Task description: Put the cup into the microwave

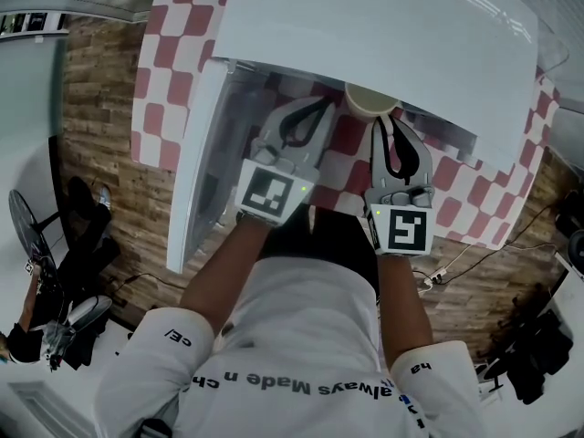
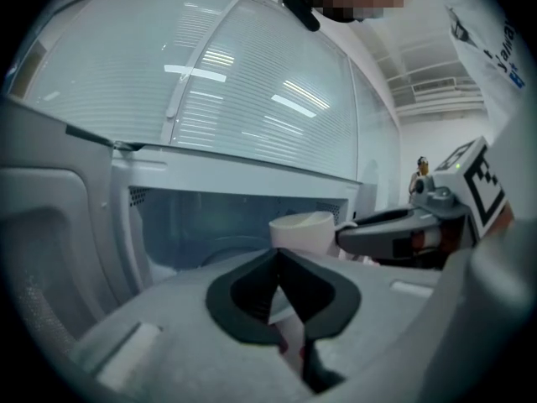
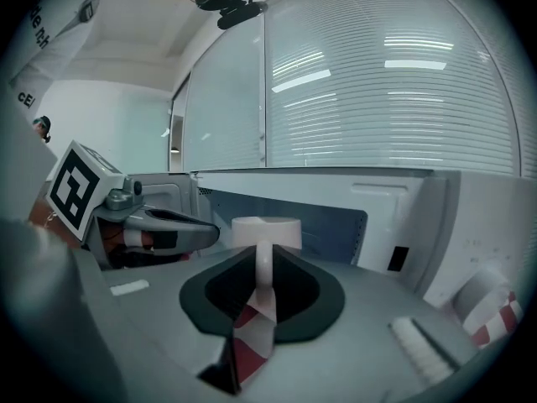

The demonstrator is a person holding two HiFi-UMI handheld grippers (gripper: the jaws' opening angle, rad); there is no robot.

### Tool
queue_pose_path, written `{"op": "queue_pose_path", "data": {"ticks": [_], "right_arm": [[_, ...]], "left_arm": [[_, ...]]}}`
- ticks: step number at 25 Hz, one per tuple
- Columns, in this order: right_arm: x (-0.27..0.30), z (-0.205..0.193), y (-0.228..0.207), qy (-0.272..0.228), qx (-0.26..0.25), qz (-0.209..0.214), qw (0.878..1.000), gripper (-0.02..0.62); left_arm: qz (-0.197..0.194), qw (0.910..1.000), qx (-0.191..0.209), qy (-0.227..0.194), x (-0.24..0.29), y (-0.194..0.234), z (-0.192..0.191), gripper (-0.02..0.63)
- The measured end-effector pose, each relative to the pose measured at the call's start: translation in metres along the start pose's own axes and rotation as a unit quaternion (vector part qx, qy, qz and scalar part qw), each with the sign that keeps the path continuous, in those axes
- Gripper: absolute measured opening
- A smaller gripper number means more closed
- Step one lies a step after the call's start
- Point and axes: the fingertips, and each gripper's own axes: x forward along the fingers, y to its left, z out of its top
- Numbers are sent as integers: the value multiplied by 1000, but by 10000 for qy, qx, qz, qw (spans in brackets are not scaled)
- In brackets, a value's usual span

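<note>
A cream cup [image 1: 369,100] hangs at the mouth of the white microwave [image 1: 383,35], whose door [image 1: 195,176] stands swung open to the left. My right gripper [image 1: 384,121] is shut on the cup's handle. In the right gripper view the handle [image 3: 264,263] runs down between the closed jaws, with the cup [image 3: 266,232] just ahead of the cavity [image 3: 327,212]. My left gripper [image 1: 318,105] is shut with nothing in it, just left of the cup. In the left gripper view its tips [image 2: 278,257] meet, and the cup [image 2: 302,230] and right gripper [image 2: 390,233] show beyond.
The microwave stands on a red and white checked cloth [image 1: 160,108], on a wood-patterned floor [image 1: 100,89]. A fan [image 1: 27,222] and dark gear lie at the left. Cables and a power strip [image 1: 438,275] lie at the right.
</note>
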Motion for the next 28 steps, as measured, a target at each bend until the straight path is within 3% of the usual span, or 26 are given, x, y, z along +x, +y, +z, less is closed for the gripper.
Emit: {"op": "queue_pose_path", "data": {"ticks": [18, 28], "right_arm": [[56, -8, -15, -308, 68, -167, 9994, 41], [79, -8, -23, -403, 21, -332, 9986, 41]], "left_arm": [[198, 9992, 55, -345, 38, 27, -6, 2], [300, 9990, 10, -329, 55, 44, -13, 2]]}}
